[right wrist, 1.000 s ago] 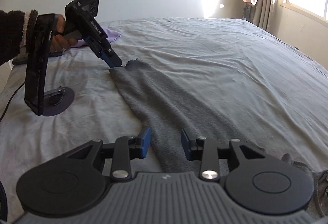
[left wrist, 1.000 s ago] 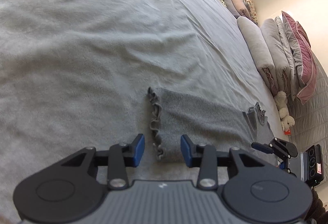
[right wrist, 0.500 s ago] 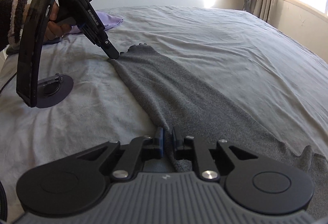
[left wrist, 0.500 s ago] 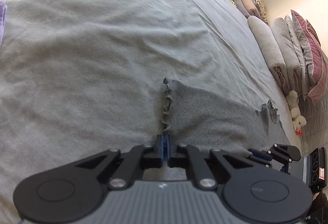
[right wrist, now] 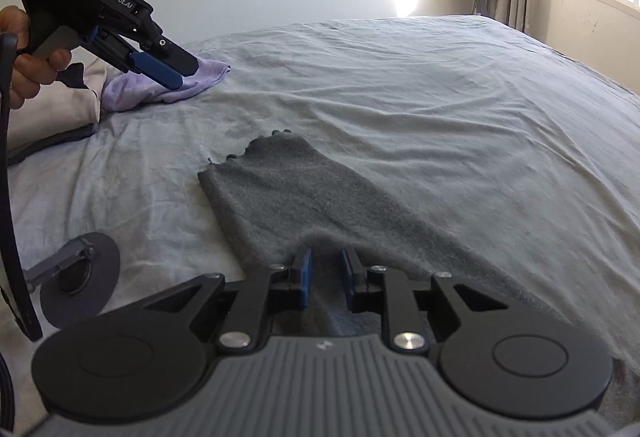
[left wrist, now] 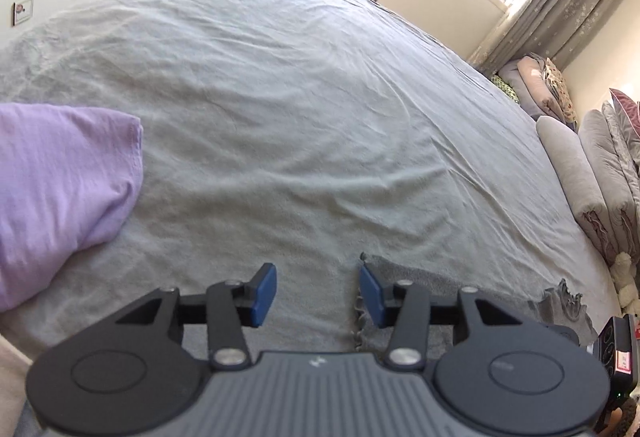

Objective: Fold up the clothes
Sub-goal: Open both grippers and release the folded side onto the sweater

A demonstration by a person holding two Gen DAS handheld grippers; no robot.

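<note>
Fabric of the grey garment [right wrist: 320, 205] is sitting bunched between the right gripper [right wrist: 325, 273] pads, jaws narrow and just easing wider, likely anchoring that edge. Left gripper [left wrist: 318, 295] is lifting clear, jaws just spreading, empty; garment end lies under its right finger [left wrist: 372, 295].

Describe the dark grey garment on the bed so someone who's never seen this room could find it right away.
Start at the wide bed sheet, pale grey and wrinkled. The dark grey garment lies flat on it as a long strip, one end at the near gripper, the other frilly. It is fuzzy charcoal, unlike the crumpled lilac cloth by the far gripper.
</note>
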